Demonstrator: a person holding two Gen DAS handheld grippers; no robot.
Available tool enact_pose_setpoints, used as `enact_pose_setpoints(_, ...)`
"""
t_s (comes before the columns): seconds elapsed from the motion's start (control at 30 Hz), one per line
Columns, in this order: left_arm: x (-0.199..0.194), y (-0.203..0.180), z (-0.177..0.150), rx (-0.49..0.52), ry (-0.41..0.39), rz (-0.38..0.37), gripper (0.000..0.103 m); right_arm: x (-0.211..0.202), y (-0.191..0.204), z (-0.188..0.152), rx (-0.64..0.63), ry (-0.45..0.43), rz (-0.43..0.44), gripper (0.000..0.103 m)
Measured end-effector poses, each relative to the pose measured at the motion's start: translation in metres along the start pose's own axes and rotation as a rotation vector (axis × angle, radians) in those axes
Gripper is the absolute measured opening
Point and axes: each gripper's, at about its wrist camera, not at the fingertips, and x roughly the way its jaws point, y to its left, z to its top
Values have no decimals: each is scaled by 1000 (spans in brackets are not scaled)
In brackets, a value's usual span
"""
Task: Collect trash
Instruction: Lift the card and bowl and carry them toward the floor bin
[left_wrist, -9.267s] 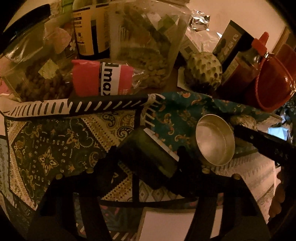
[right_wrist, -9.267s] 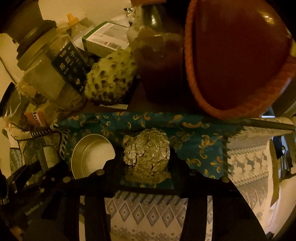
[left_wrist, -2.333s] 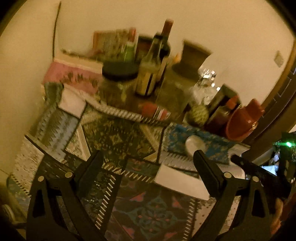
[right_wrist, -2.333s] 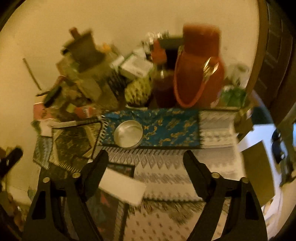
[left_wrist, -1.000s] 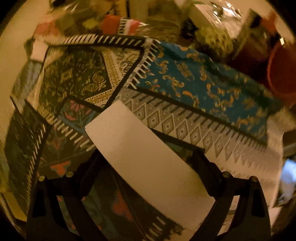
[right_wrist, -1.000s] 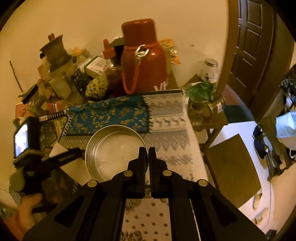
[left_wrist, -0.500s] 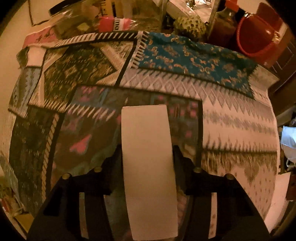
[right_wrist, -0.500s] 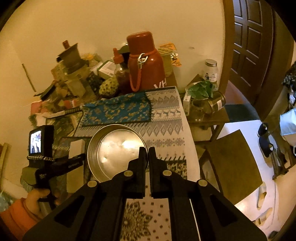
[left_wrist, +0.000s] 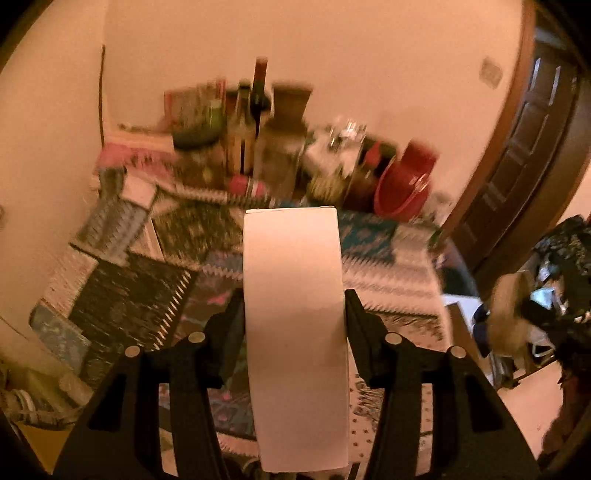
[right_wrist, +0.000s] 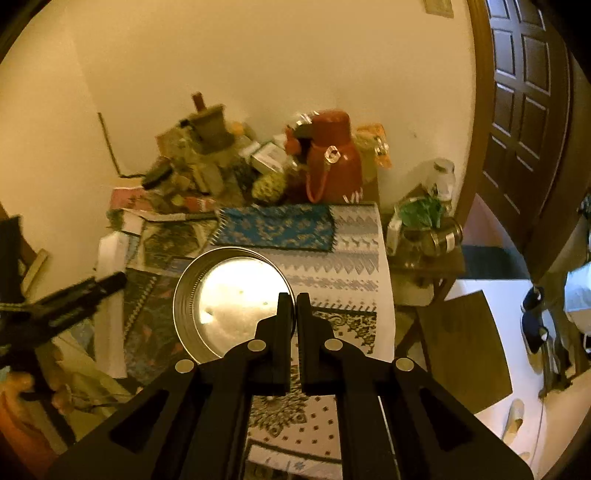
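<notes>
Lifted off the patterned cloth (left_wrist: 122, 306), white box (left_wrist: 295, 314) clamped in left gripper (left_wrist: 293, 314), right gripper (right_wrist: 289, 306) pinching metal tin (right_wrist: 207, 295) (by rim).

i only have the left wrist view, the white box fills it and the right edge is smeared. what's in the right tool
Observer: The right tool is shut on the rim of a round metal tin.
Operator: anything inside the tin
Observer: Only a few small specks on its shiny bottom, as far as the right wrist view shows.
Operator: what's right of the table, too blurred here
Observer: A low side table carrying a lidded jar and some green leaves.
</notes>
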Motion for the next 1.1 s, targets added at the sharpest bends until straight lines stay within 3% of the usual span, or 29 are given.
enact_pose_setpoints(0.17, -66, 6, 1, 28, -110, -31, 50, -39, 26, -3, -14, -73, 7, 3)
enact_pose_setpoints(0.47, -148, 47, -31, 77, -190, -130, 50, -93, 79, -43, 21, -153, -29, 3)
enact_pose_setpoints(0.8, -225, 120, -116, 171, -165, -241, 50, -143, 154, -137, 118, -166, -129, 3)
enact_pose_setpoints(1.1, -249, 149, -171, 194, -48, -312, 50, -163, 191, -201, 178, -68, -183, 3)
